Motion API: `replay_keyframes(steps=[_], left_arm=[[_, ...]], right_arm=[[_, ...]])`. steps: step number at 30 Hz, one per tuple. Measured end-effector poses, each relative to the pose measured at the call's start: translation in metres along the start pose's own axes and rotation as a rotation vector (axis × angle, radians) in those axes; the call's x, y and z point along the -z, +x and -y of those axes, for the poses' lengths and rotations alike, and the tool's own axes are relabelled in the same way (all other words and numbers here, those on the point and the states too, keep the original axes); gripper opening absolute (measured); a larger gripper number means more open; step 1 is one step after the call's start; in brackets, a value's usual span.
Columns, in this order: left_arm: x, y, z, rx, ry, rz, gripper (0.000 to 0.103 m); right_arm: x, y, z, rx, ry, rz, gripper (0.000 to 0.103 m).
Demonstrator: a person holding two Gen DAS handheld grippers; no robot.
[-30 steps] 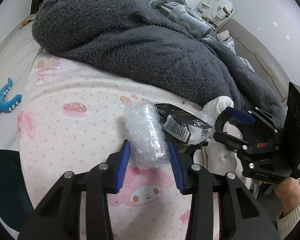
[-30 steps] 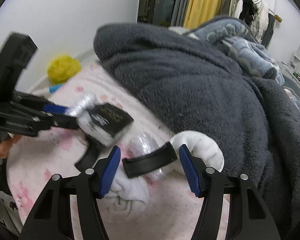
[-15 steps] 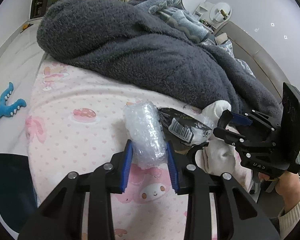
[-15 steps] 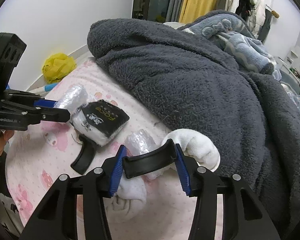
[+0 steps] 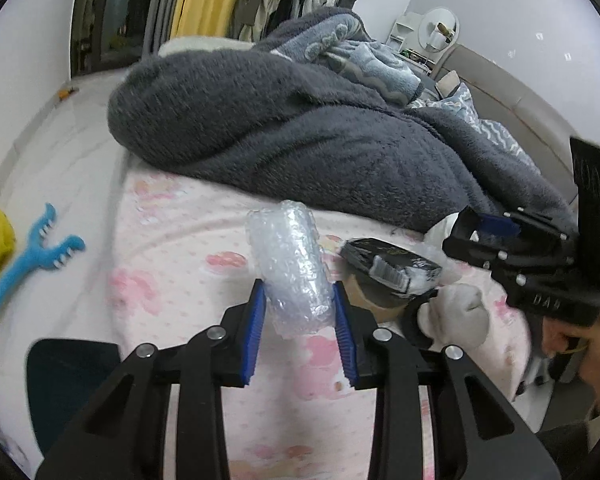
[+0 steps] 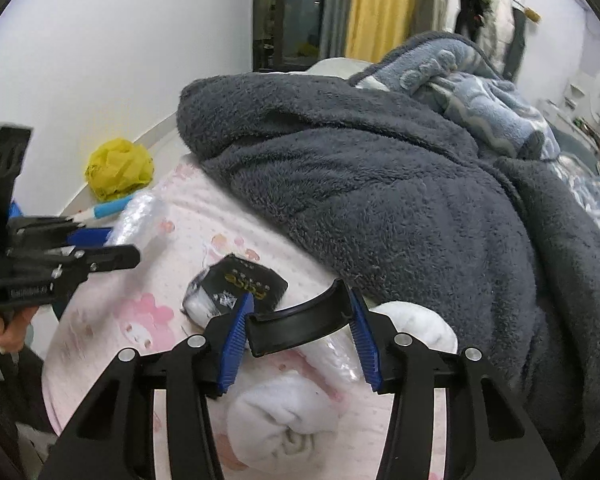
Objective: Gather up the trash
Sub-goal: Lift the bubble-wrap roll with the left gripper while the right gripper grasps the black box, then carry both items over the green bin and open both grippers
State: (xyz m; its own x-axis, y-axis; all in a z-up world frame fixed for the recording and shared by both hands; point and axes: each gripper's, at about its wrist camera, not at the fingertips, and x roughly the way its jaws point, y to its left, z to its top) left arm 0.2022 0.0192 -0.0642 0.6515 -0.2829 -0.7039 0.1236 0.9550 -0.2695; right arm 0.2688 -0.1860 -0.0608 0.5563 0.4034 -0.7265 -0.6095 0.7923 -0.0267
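Your left gripper [image 5: 300, 324] was clamped on the bubble-wrap roll [image 5: 290, 264], its blue pads pressing the lower end from either side while most of the roll stuck out ahead, clear of the pink bedsheet [image 5: 180, 248]. Your right gripper [image 6: 300, 340] was clenched across the curved black plastic strip [image 6: 296, 324], one pad at each end, with the white socks [image 6: 284, 412] lying under and just behind it. The black packet [image 6: 236, 284] lay on the sheet between your two tools, near the edge of the dark grey blanket [image 6: 380, 200].

You were, by my reading, at the lift-away step with both pieces in hand. The roll was soft and held only near its end, so you did best to keep the squeeze steady and carry it without swinging, or it could have slipped forward out of the pads. The strip was gripped end to end on a bowed shape; any extra pinch risked it springing out sideways, so a level, unhurried lift suited it. You needed to check that the socks and the clear film beside them did not ride up with the strip. Where the trash bin stood I could not tell
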Motion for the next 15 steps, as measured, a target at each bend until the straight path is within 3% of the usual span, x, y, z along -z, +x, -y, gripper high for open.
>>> replay_keyframes(steps=[15], left_arm=[[0.009, -0.030, -0.050, -0.078, 0.001, 0.027, 0.035]], right_arm=[[-0.030, 0.019, -0.060, -0.113, 0.142, -0.001, 0.049]])
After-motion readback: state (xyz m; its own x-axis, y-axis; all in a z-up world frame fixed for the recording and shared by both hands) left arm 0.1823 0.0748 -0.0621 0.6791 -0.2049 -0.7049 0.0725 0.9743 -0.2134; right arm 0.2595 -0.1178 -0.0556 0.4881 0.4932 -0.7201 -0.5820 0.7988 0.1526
